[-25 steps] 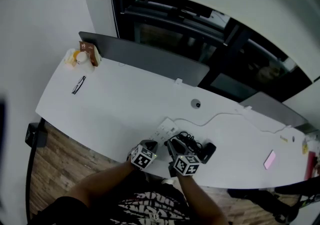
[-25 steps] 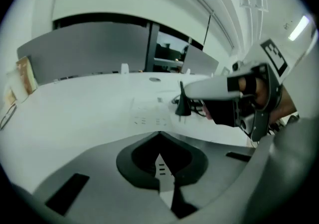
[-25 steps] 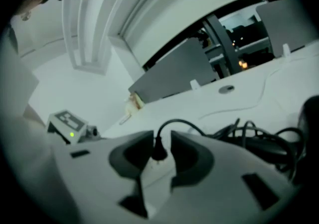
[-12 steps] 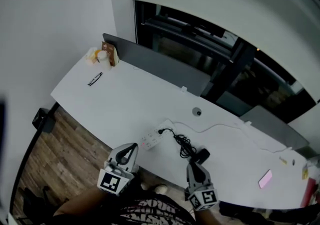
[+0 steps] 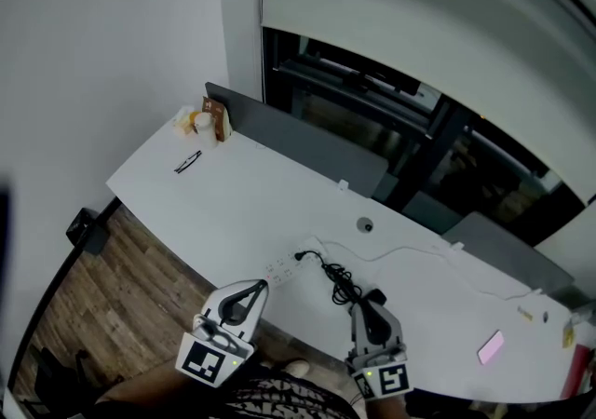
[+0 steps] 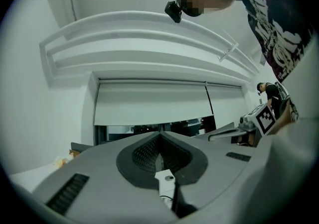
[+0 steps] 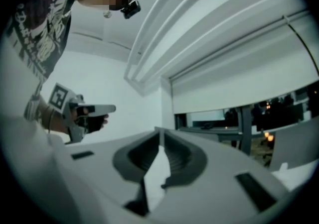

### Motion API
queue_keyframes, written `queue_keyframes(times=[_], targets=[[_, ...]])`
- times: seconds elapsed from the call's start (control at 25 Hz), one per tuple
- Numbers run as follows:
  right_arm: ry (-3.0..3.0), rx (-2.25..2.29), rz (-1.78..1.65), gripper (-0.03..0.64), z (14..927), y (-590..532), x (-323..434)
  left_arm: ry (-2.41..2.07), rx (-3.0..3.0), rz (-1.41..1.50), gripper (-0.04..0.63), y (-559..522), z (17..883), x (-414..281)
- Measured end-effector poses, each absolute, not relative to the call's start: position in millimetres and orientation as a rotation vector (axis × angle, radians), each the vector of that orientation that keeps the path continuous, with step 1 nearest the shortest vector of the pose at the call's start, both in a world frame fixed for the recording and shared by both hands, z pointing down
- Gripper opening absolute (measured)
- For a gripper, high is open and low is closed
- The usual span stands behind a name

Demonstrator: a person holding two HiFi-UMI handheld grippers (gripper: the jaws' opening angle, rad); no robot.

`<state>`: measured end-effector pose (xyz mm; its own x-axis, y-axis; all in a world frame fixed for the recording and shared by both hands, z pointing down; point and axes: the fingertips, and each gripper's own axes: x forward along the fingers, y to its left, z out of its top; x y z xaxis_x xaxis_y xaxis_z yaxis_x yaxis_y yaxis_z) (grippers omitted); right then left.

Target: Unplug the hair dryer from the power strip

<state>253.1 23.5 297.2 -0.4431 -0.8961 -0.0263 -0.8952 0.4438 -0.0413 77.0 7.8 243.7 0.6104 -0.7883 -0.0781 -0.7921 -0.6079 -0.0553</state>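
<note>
— White bench (image 5: 233, 194): what's where?
— Off its near edge, the left gripper (image 5: 258, 288) hovers, jaws pressed together, empty. Next, the power strip (image 5: 287, 264) with the black plug (image 5: 300, 256) on it, then the hair dryer (image 5: 376, 297). Beside that, the right gripper (image 5: 363, 313): jaws just closed together, nothing between.

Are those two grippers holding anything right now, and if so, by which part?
Nothing is held. The left gripper is shut on nothing; the right gripper has just been closing, with nothing between its jaws either.
</note>
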Motion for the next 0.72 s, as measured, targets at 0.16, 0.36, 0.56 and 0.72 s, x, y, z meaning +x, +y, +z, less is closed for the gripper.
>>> queue_keyframes(times=[0.16, 0.36, 0.56, 0.72], targets=[[2.661, -1.620, -0.028, 0.051, 302, 20, 242, 1.281, -2.758, 0.007, 0.028, 1, 257, 80], [2.606, -1.693, -0.089, 0.051, 301, 5, 233, 1.165, -2.834, 0.016, 0.028, -16, 262, 89], [2.594, -1.768, -0.086, 0.051, 300, -10, 210, 1.111, -2.898, -0.014, 0.028, -45, 274, 72], [2.591, -1.855, -0.110, 0.048, 305, -24, 195, 1.057, -2.938, 0.000, 0.028, -70, 280, 57]])
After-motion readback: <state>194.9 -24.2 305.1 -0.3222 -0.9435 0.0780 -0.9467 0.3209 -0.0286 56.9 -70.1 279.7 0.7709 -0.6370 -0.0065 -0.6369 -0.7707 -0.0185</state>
